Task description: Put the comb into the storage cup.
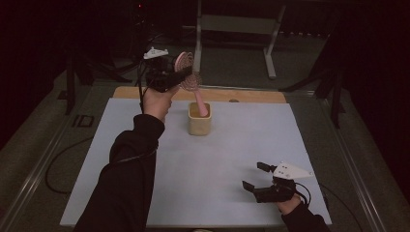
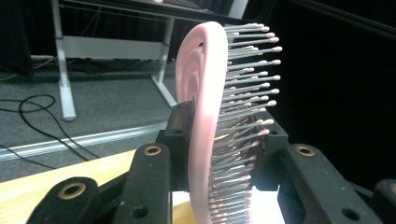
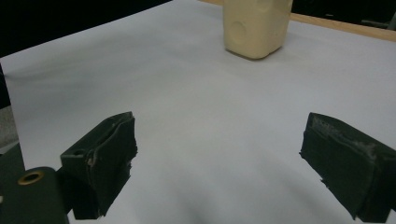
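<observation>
1. The step in hand looks like lowering the pink hairbrush [image 1: 189, 77] handle-first into the cream cup [image 1: 199, 121]. In the high view the brush sits upper centre of the frame, its handle slanting down to the cup's mouth just below.
2. The left gripper [image 1: 176, 77] is clamped on the brush head. In the left gripper view the pink back of the hairbrush [image 2: 203, 107] stands upright at centre frame, one black jaw against that back at its left, the other in among the bristles at its right.
3. To do it well, I would keep the handle in line with the cup's opening and sink it straight, so the tip does not catch the rim and tip the cup, which looks light.
4. Let go only once the handle rests inside; the heavy head may lean the brush to one side.
5. The right gripper [image 1: 261, 180] sits at lower right of the high view, jaws spread wide and empty over the white sheet [image 3: 196, 121], well apart from the cup [image 3: 256, 28].
</observation>
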Action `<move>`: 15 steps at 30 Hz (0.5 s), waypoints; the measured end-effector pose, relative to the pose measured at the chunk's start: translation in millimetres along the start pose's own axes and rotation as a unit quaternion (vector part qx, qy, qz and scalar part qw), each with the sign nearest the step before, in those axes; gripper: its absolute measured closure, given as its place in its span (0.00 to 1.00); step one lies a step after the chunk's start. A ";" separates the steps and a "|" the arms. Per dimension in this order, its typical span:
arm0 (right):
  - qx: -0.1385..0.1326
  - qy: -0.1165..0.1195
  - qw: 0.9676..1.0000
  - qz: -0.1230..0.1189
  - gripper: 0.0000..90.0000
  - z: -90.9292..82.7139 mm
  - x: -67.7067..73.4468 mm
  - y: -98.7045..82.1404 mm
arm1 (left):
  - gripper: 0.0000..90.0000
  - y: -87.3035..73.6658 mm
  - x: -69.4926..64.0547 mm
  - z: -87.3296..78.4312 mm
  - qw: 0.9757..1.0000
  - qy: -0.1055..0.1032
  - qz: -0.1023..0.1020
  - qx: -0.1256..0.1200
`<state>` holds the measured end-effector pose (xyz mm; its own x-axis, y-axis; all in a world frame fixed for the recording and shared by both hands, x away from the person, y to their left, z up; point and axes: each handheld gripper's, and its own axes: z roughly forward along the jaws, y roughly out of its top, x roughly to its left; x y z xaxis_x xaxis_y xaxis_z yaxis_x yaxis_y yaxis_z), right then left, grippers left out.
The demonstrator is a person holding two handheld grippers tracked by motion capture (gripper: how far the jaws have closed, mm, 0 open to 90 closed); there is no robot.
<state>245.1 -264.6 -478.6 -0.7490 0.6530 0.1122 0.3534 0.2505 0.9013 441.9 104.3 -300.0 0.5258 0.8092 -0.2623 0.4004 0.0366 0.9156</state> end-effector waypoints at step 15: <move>-0.002 -0.002 1.000 0.001 0.11 -0.7 -1.2 0.2 | 0.74 -16.6 3.5 9.3 0.999 0.033 -0.015 -0.022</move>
<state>245.7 -265.8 -478.3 -0.7465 0.6559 0.1120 0.3519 0.2462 0.9031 444.0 101.1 -319.0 0.4620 0.8446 -0.2706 0.3821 0.0858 0.9201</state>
